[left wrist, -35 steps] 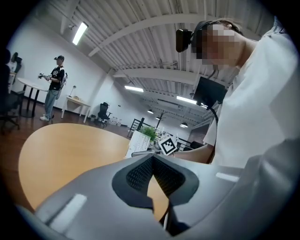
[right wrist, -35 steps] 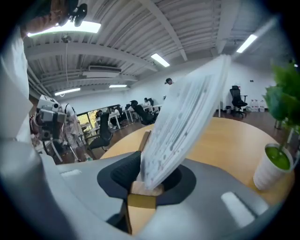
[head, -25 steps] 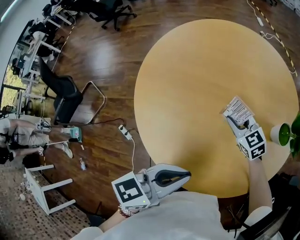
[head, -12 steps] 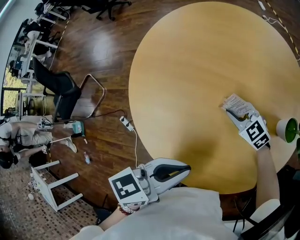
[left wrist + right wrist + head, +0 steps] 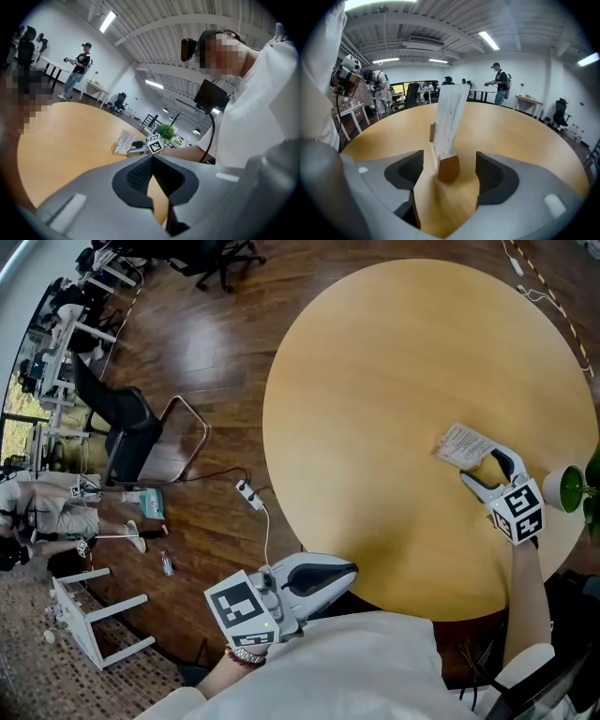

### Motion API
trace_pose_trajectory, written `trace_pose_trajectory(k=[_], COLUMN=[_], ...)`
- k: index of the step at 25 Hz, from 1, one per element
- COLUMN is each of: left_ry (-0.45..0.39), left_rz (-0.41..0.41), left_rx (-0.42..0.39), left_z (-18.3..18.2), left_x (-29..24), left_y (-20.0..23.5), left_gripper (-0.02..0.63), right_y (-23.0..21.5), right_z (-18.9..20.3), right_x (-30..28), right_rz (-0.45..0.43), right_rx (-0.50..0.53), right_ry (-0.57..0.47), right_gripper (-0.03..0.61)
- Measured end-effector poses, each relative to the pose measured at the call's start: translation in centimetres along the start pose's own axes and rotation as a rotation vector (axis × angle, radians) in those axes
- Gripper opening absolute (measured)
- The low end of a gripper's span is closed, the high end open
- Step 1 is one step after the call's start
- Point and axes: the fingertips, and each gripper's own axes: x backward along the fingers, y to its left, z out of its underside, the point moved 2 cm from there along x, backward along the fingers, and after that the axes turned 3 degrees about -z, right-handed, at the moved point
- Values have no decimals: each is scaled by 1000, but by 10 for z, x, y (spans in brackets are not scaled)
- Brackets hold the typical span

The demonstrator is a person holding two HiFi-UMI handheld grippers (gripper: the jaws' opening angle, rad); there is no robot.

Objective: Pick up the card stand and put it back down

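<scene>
The card stand [image 5: 464, 445], a wooden block with a white printed card upright in it, rests on the round wooden table [image 5: 394, 371] near its right side. My right gripper [image 5: 482, 470] straddles the stand's base and its jaws are opening. In the right gripper view the stand [image 5: 450, 123] is between the dark pads [image 5: 490, 173], with a gap on each side. My left gripper [image 5: 349, 574] hangs shut and empty beside my body, just off the table's near edge. In the left gripper view its pads [image 5: 140, 174] meet, and the stand [image 5: 123, 142] shows far across the table.
A green plant in a white pot [image 5: 570, 503] stands at the table's right rim, close to my right gripper. On the floor to the left are a black chair [image 5: 131, 432], a white stool [image 5: 94, 620] and a power strip [image 5: 249, 498]. People stand at desks far off.
My right gripper, shut on the card stand in both earlier frames, has opened. The stand now sits on the table between the jaws. The left gripper stays by my body.
</scene>
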Motion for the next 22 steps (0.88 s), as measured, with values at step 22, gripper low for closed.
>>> trace_pose_trajectory(k=[22], left_ry=[-59], left_rz=[138], left_rx=[-298], left_z=[140], left_x=[236], left_y=[-155], left_gripper=[0], right_y=[447], right_z=[-25], right_x=[259], right_rz=[159], right_rx=[-68], right_ry=[-280], right_gripper=[271])
